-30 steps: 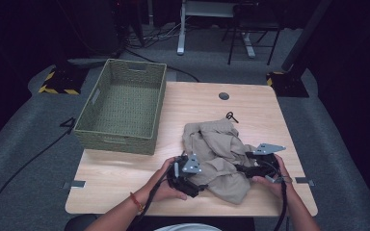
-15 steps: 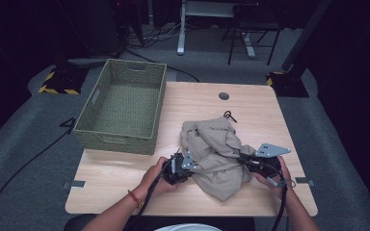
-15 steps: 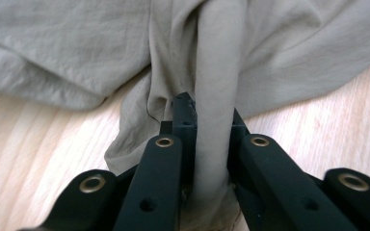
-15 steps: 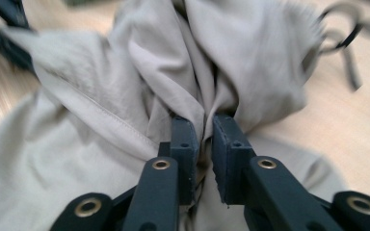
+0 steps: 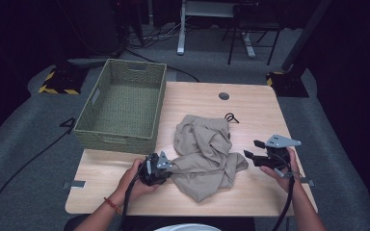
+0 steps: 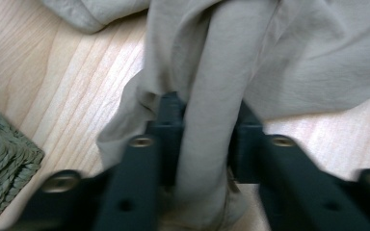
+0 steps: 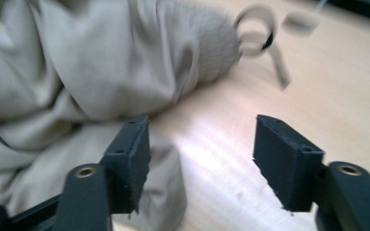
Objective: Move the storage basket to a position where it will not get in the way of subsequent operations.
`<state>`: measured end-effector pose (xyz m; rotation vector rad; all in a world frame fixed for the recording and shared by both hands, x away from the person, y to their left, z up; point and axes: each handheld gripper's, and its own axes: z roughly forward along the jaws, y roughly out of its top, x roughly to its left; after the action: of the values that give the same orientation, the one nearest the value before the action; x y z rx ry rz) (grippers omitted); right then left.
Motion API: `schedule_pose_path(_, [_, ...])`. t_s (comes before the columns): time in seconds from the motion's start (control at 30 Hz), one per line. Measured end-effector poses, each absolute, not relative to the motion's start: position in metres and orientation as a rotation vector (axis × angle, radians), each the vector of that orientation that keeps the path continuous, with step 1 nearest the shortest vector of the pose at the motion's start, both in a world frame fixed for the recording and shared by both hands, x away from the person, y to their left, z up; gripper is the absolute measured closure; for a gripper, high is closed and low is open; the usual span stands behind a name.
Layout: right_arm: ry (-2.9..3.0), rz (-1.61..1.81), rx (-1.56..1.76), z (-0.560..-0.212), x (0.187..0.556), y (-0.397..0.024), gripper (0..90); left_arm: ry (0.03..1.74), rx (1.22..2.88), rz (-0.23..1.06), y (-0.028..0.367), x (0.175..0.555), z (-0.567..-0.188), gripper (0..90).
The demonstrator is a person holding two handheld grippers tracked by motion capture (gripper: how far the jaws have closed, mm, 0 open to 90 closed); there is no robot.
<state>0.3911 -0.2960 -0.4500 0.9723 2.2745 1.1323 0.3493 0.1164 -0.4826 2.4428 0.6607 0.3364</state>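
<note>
Both forearms are bare, with no sleeves, and a thin red-orange bracelet (image 5: 112, 204) circles the left wrist. The left gripper (image 5: 155, 168) is black with a small grey three-cornered plate on top; a black cable trails from it toward the near edge. The right gripper (image 5: 253, 149) is also black, capped by a larger grey plate, with its own black cable. Brass-coloured screws sit in the black jaw arms.

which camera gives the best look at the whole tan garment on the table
The high view: the tan garment lies crumpled in full outline there. The left gripper view has a fold between the jaws; the right gripper view has its ribbed edge and drawstring.
</note>
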Motion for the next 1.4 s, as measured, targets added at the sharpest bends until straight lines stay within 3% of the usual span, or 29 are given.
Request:
schedule_pose_path(0.17, [2.461, 1.1, 0.958, -0.479, 0.399, -0.288, 31.2, 0.705, 2.323, 0.31, 0.111, 0.348, -0.477, 29.3])
schedule_pose_path(0.2, [2.486, 1.096, 0.936, -0.482, 0.398, -0.285, 30.1, 0.687, 2.313, 0.305, 0.107, 0.348, -0.474, 24.8])
schedule_pose_path(0.3, [2.521, 1.053, 0.918, -0.489, 0.396, -0.279, 29.8, 0.623, 2.317, 0.315, 0.094, 0.347, -0.468, 25.0])
schedule_pose_path(0.4, [2.54, 1.041, 0.912, -0.496, 0.398, -0.274, 40.5, 0.601, 2.385, 0.409, 0.072, 0.352, -0.467, 34.1])
schedule_pose_path(0.53, [2.507, 1.066, 0.899, -0.495, 0.398, -0.276, 78.7, 0.572, 2.431, 0.417, 0.061, 0.356, -0.469, 66.5])
schedule_pose_path(0.63, [2.459, 1.009, 0.881, -0.492, 0.395, -0.281, 87.5, 0.566, 2.424, 0.5, 0.063, 0.358, -0.464, 83.4])
schedule_pose_path(0.9, [2.173, 1.056, 1.075, -0.465, 0.389, -0.326, 88.7, 0.756, 2.256, 0.562, 0.107, 0.359, -0.437, 85.9])
schedule_pose_path(1.2, [2.039, 0.94, 1.255, -0.459, 0.381, -0.363, 88.1, 0.885, 2.242, 0.436, 0.152, 0.35, -0.449, 86.7])
schedule_pose_path(1.33, [2.058, 0.955, 1.302, -0.458, 0.38, -0.364, 79.2, 0.929, 2.284, 0.403, 0.162, 0.342, -0.46, 86.1])
schedule_pose_path(1.4, [2.054, 0.917, 1.3, -0.459, 0.381, -0.364, 63.6, 0.968, 2.307, 0.375, 0.169, 0.34, -0.465, 78.2])
